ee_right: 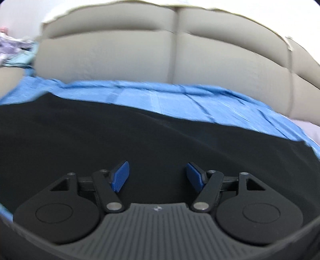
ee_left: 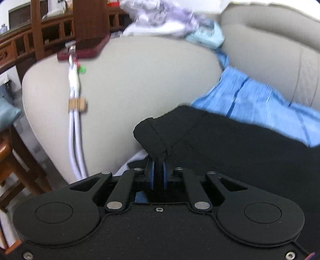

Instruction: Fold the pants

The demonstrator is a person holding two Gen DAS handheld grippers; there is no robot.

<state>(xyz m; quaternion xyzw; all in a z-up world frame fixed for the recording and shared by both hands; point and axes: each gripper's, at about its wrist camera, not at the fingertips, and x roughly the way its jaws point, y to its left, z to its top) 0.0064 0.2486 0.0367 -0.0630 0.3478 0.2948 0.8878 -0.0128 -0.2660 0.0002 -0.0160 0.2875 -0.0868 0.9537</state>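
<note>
Black pants (ee_left: 230,144) lie on a blue sheet (ee_left: 258,102) spread over a beige sofa seat. My left gripper (ee_left: 159,166) is shut on the hemmed corner of the pants, and the black cloth bunches up between its blue pads. In the right wrist view the pants (ee_right: 140,136) spread wide and flat over the blue sheet (ee_right: 180,96). My right gripper (ee_right: 158,172) hovers over the black cloth with its blue pads (ee_right: 120,176) standing far apart and nothing pinched between them.
The beige sofa arm (ee_left: 140,84) rises behind the left gripper, with a white cable (ee_left: 75,112) draped over it. A heap of pale clothes (ee_left: 160,18) lies on top. Wooden furniture (ee_left: 40,40) stands at the left. The sofa back cushions (ee_right: 170,50) fill the far side.
</note>
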